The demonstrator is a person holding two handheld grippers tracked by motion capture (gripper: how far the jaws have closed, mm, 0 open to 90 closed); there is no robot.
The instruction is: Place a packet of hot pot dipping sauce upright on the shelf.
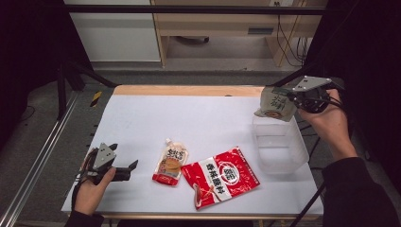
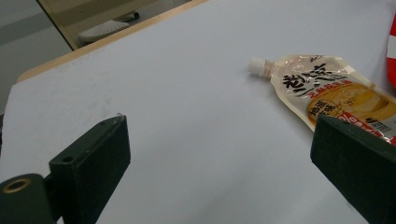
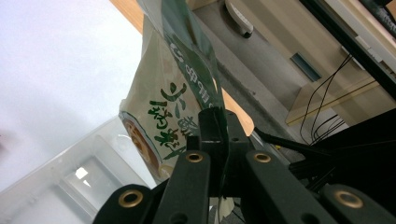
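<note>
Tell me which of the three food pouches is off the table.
The pale green-printed pouch, pinched in the right gripper above the clear plastic bin; the spouted yellow pouch and red pouch lie flat.

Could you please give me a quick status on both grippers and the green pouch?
Right gripper jaws shut on green pouch, held over clear bin. Left gripper jaws open, holding nothing, low over table beside spouted pouch. Bin looks unobstructed.

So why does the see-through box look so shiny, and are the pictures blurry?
High view: soft overall, the clear box catching pale glare, the room's edges dark. Right gripper view: the green pouch sits close and slightly soft, the box's rim glinting. Left gripper view: the spouted pouch is fairly sharp, the near tongs blurred.
</note>
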